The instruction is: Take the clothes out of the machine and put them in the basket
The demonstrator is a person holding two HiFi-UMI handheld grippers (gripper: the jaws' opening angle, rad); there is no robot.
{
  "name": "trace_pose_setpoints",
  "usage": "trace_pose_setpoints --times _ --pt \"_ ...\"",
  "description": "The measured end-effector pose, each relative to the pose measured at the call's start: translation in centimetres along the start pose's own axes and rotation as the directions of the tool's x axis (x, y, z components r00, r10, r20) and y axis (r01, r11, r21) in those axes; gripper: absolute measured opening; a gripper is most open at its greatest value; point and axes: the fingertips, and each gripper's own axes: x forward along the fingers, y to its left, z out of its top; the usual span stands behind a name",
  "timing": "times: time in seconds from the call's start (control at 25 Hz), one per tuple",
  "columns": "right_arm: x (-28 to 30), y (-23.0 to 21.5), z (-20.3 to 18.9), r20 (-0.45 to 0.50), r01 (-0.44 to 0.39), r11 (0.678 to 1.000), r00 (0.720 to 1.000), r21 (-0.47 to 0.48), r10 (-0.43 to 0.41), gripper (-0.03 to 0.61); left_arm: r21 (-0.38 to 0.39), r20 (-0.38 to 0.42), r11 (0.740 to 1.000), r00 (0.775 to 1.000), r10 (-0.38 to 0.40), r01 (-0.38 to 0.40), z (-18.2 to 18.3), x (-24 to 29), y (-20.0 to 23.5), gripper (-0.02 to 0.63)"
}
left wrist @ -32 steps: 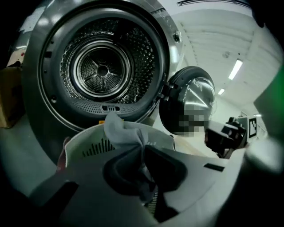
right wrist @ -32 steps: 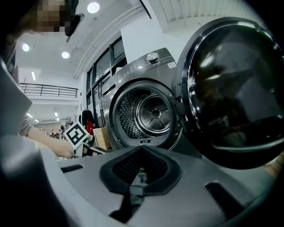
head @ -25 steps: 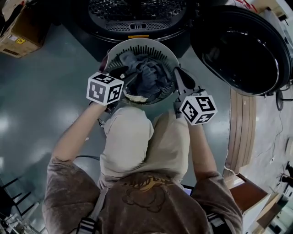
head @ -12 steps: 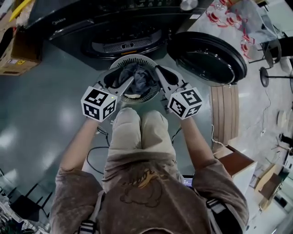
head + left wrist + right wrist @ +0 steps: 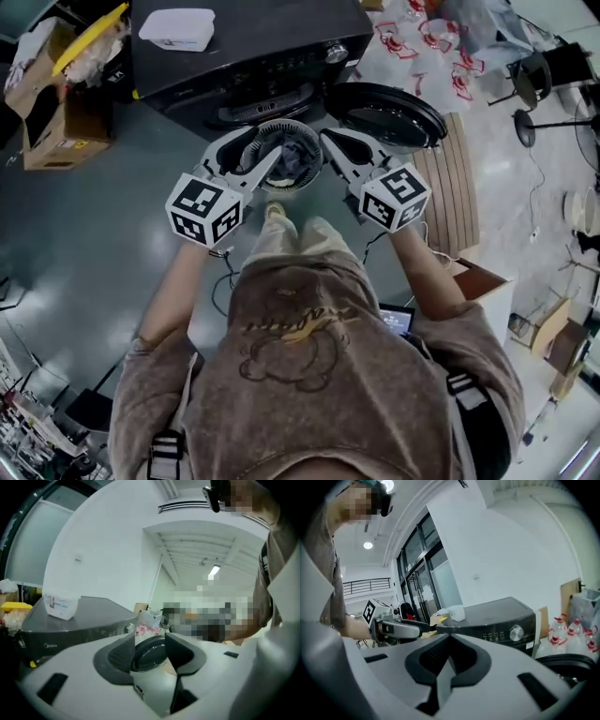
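Observation:
A round white basket (image 5: 284, 186) stands on the floor in front of the black washing machine (image 5: 244, 52), with dark clothes (image 5: 295, 159) heaped inside it. In the head view both grippers hang high above the basket, one on each side. My left gripper (image 5: 262, 150) is open with nothing between its fingers. Through that gap in the left gripper view (image 5: 149, 648) I see the machine's open round door (image 5: 151, 657). My right gripper (image 5: 328, 138) is shut and empty. In the right gripper view its pads (image 5: 449, 641) meet, and the left gripper (image 5: 393, 627) shows beyond them.
The machine's door (image 5: 384, 112) stands swung open to the right. A white tub (image 5: 178, 28) sits on top of the machine. An open cardboard box (image 5: 66, 122) is at the left, and a slatted wooden panel (image 5: 455, 187) and several bottles (image 5: 576, 634) are at the right.
The person has stood up, and both grippers have risen well clear of the basket. The basket stays on the floor and looks smaller. The machine's top has come into view.

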Motion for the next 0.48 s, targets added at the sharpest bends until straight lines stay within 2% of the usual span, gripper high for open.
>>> trace_pose_setpoints --times 0.16,0.36,0.4,0.48 --pt "-1.5 3.0 5.0 0.022 -0.012 1.0 1.0 -0.024 0.013 -0.002 0.014 0.055 0.999 0.998 -0.036 0.035 5.2 -2.2 -2.0 0.193" --pt "-1.9 4.6 8.1 0.044 -0.012 0.993 0.999 -0.115 0.017 -0.002 0.068 0.119 0.997 0.992 -0.039 0.031 8.3 -4.0 -2.3 0.187" --pt "-2.0 4.4 8.5 0.05 -0.007 0.992 0.999 -0.123 0.013 -0.002 0.072 0.133 0.997 0.991 -0.029 0.02 8.7 -4.1 -2.1 0.169" --pt "-2.1 3.7 9.1 0.065 0.005 0.992 0.998 -0.13 0.004 -0.002 0.063 0.168 0.998 0.986 -0.012 0.001 9.4 -4.2 -1.8 0.084"
